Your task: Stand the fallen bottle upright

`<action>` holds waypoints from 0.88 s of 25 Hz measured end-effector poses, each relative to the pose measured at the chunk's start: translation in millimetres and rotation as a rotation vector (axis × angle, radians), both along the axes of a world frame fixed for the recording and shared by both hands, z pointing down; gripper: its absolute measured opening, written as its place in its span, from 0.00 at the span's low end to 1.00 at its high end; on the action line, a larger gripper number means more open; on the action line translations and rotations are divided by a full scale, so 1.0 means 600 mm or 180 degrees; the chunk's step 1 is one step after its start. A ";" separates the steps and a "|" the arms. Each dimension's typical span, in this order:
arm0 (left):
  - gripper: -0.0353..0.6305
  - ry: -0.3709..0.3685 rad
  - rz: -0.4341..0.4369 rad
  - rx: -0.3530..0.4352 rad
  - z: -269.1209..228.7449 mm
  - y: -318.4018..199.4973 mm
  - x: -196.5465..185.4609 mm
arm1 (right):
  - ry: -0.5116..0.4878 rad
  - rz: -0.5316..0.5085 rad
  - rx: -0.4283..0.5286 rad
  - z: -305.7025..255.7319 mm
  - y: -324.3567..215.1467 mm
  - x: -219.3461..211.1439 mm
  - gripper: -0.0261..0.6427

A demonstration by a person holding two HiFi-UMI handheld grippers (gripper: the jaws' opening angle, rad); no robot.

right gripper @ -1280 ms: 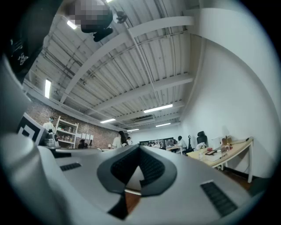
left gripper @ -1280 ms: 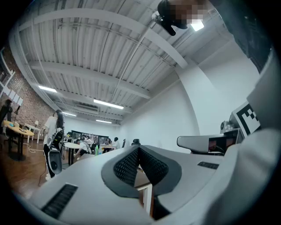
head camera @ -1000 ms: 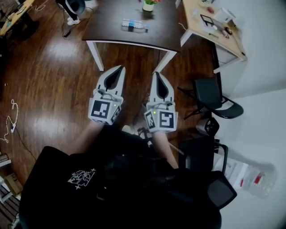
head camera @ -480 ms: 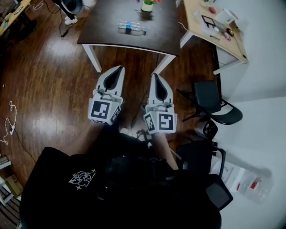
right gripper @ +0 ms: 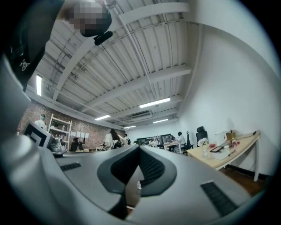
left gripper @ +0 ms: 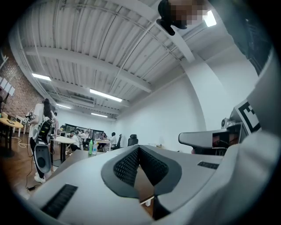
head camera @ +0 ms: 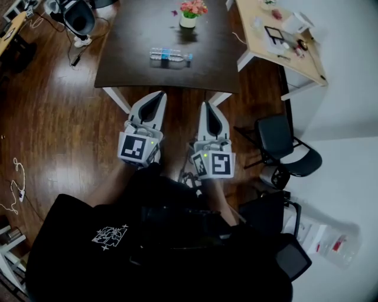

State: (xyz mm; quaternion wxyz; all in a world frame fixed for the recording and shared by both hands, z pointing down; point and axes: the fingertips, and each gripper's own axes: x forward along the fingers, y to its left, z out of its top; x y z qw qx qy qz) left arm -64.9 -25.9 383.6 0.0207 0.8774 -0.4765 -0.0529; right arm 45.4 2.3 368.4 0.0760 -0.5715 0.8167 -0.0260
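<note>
A clear plastic bottle [head camera: 170, 56] with a blue cap and label lies on its side on the dark table [head camera: 133, 35], near the table's front edge. My left gripper [head camera: 159, 95] and right gripper [head camera: 208, 105] are held side by side and level, short of the table's front edge and apart from the bottle. Both point towards it. In the left gripper view the left gripper [left gripper: 138, 149] has its jaws together with nothing between them. The right gripper [right gripper: 139, 151] looks the same in its own view. The bottle cannot be made out in either gripper view.
A white pot of pink flowers [head camera: 189, 13] stands on the table behind the bottle. A light wooden desk [head camera: 277, 41] with small items is at the right. Black office chairs [head camera: 286, 138] stand on the wooden floor to my right. A fan [head camera: 80, 16] and cables are at top left.
Both grippers have moved forward towards the table. The table and the bottle now sit lower and closer in the head view, and the flower pot has come fully into sight.
</note>
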 end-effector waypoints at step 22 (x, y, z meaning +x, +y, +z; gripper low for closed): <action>0.05 -0.0574 0.0433 -0.0222 0.100 -0.360 0.096 | 0.0059 -0.0102 -0.0060 0.020 -0.347 0.037 0.08</action>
